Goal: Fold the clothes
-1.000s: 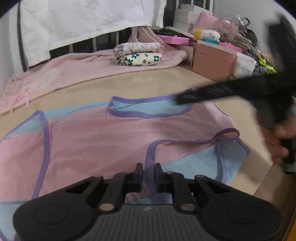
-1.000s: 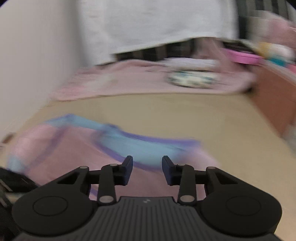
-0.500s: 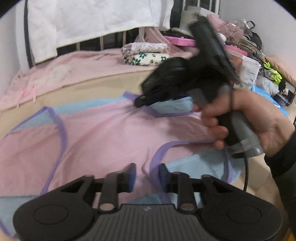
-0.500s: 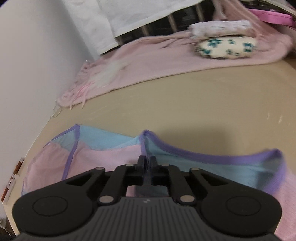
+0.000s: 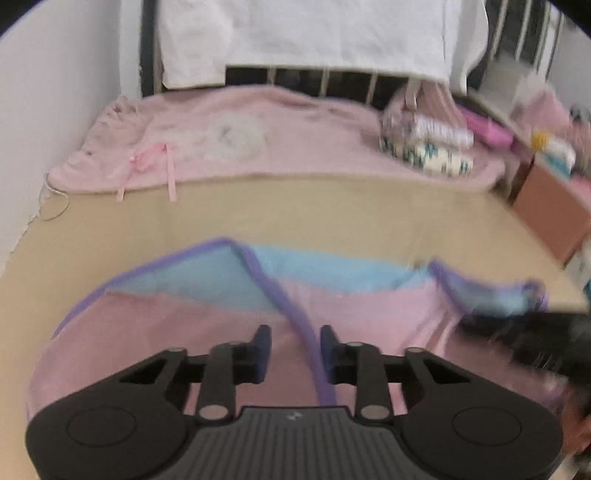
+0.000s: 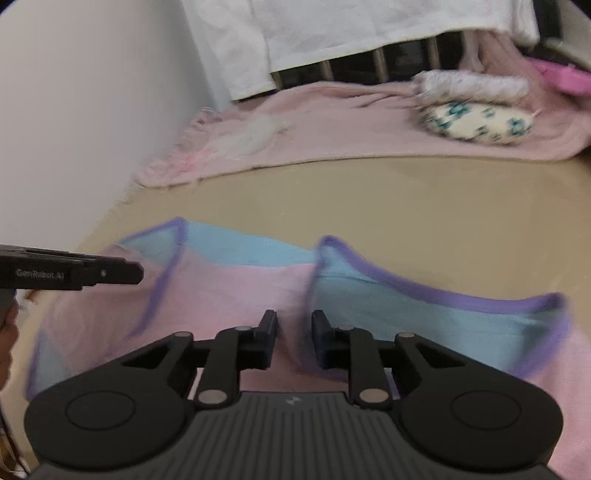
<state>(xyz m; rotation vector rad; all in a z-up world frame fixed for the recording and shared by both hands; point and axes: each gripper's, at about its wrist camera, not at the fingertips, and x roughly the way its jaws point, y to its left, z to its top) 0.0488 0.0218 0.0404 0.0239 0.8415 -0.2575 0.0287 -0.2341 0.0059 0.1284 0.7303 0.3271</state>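
A pink and light-blue garment with purple trim [image 5: 369, 306] lies spread on the beige bed surface; it also shows in the right wrist view [image 6: 236, 291]. My left gripper [image 5: 294, 349] is open just above the garment, with a purple trim line running between its fingers. My right gripper [image 6: 294, 334] is open a little, low over the pink cloth beside the purple-trimmed neckline [image 6: 424, 291]. The right gripper shows blurred at the right of the left wrist view [image 5: 524, 336]. The left gripper shows at the left of the right wrist view [image 6: 74, 274].
A pink blanket [image 5: 236, 136] lies across the back of the bed. Folded clothes [image 6: 476, 110] are stacked on it at the right. A white cloth [image 5: 314, 33] hangs over the bed rail. A wall [image 6: 85, 92] is on the left. Boxes [image 5: 550, 206] stand at the right.
My right gripper has opened and let go of the purple trim it pinched. My left gripper has swung left along the garment and opened wider. The right gripper has dropped low at the right.
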